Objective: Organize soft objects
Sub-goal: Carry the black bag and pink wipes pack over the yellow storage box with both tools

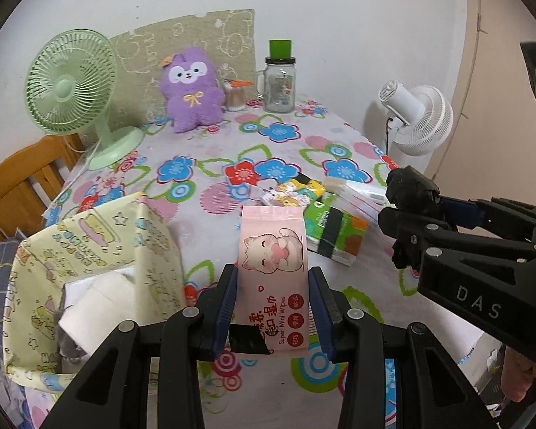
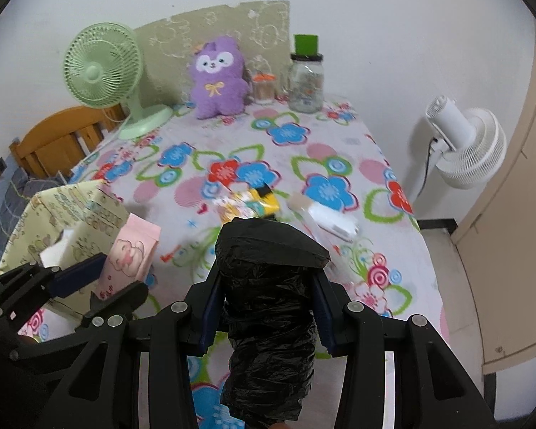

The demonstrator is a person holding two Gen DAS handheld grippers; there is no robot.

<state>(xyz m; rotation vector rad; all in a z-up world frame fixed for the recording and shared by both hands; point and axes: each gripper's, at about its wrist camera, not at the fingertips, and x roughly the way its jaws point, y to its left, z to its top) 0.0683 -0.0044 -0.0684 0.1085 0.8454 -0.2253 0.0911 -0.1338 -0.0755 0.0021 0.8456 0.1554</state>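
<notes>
My left gripper (image 1: 272, 279) is shut on a pink pack of wet wipes (image 1: 273, 250) with a cat drawing, held above the table beside the yellow fabric bin (image 1: 100, 250). The pack also shows in the right wrist view (image 2: 128, 254). My right gripper (image 2: 268, 286) is shut on a black plastic bag roll (image 2: 268, 304), held over the table; it shows at the right of the left wrist view (image 1: 411, 193). The bin (image 2: 78, 214) holds a white tissue roll (image 1: 93, 304). Tissue packs lie on the table: a yellow one (image 1: 293, 189), a green-orange one (image 1: 336, 228), a white one (image 2: 336, 218).
The table has a floral cloth (image 1: 268, 143). At the back stand a green fan (image 1: 71, 82), a purple plush (image 1: 191, 89), a cotton swab jar (image 1: 236, 94) and a glass jar with green lid (image 1: 278, 78). A white fan (image 1: 418, 118) stands right. A wooden chair (image 1: 18, 186) is left.
</notes>
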